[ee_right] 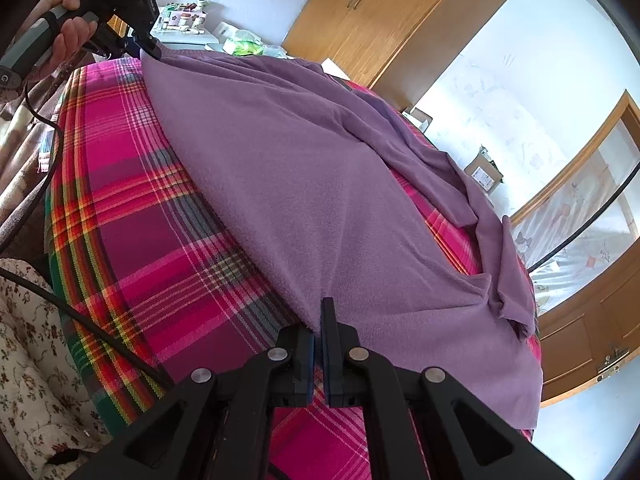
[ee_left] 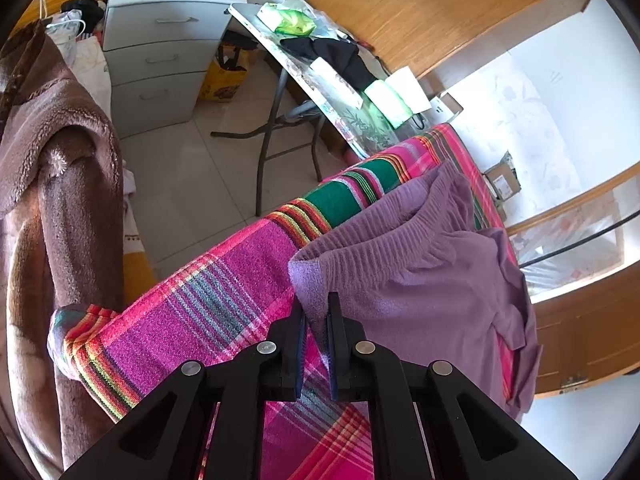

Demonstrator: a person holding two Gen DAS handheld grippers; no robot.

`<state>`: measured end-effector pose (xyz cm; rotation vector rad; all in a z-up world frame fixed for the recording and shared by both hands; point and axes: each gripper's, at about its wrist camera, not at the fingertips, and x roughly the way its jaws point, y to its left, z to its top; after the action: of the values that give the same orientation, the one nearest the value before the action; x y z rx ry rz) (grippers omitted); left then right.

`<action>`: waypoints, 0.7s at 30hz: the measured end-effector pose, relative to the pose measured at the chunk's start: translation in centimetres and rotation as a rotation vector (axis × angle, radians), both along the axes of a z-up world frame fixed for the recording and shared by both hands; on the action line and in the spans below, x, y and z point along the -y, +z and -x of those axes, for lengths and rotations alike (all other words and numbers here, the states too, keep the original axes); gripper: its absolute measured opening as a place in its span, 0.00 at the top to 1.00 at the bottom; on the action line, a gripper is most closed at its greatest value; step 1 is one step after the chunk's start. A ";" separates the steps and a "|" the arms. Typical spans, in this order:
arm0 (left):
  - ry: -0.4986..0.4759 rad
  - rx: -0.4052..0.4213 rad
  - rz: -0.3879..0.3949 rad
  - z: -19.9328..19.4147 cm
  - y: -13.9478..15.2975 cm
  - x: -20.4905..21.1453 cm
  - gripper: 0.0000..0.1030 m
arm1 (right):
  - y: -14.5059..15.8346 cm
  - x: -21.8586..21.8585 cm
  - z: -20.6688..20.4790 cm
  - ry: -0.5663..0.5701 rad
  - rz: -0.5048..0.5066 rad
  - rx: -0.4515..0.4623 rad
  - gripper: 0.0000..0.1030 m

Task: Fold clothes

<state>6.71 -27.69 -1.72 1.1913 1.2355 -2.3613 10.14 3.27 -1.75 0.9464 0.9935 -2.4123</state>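
Observation:
A purple fleece garment (ee_right: 320, 184) lies spread over a bed covered in a pink plaid sheet (ee_right: 132, 200). In the left wrist view its ribbed waistband (ee_left: 384, 236) stands open, and my left gripper (ee_left: 316, 312) is shut on the waistband's near corner. My right gripper (ee_right: 318, 320) is shut on the garment's near edge. The right wrist view also shows the left gripper (ee_right: 150, 46) pinching the far corner, held by a person's hand (ee_right: 68, 24). The cloth is stretched between the two grippers.
A folding table (ee_left: 340, 116) with packets and a black item stands past the bed's far edge. Grey drawers (ee_left: 160, 60), a wooden wardrobe (ee_right: 392, 16), a brown fleece blanket (ee_left: 52, 200) at left, and a cardboard box (ee_right: 484, 172) on the floor.

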 end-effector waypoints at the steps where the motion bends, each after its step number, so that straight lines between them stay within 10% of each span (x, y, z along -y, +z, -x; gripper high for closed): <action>1: 0.001 0.002 -0.002 -0.1 0.0 0.1 0.91 | 0.1 -0.1 0.0 0.003 0.003 0.007 0.95; 11: 0.018 0.037 0.002 -1.3 0.4 0.6 0.85 | 1.2 -1.3 -0.5 -0.013 0.103 0.087 0.90; 21: -0.023 0.000 0.152 -2.9 3.9 -2.4 0.82 | 5.3 -10.3 0.3 -0.197 0.420 0.177 0.89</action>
<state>9.65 -25.31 2.13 1.1627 1.0260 -2.4226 9.82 13.57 3.58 1.1124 0.3220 -2.4962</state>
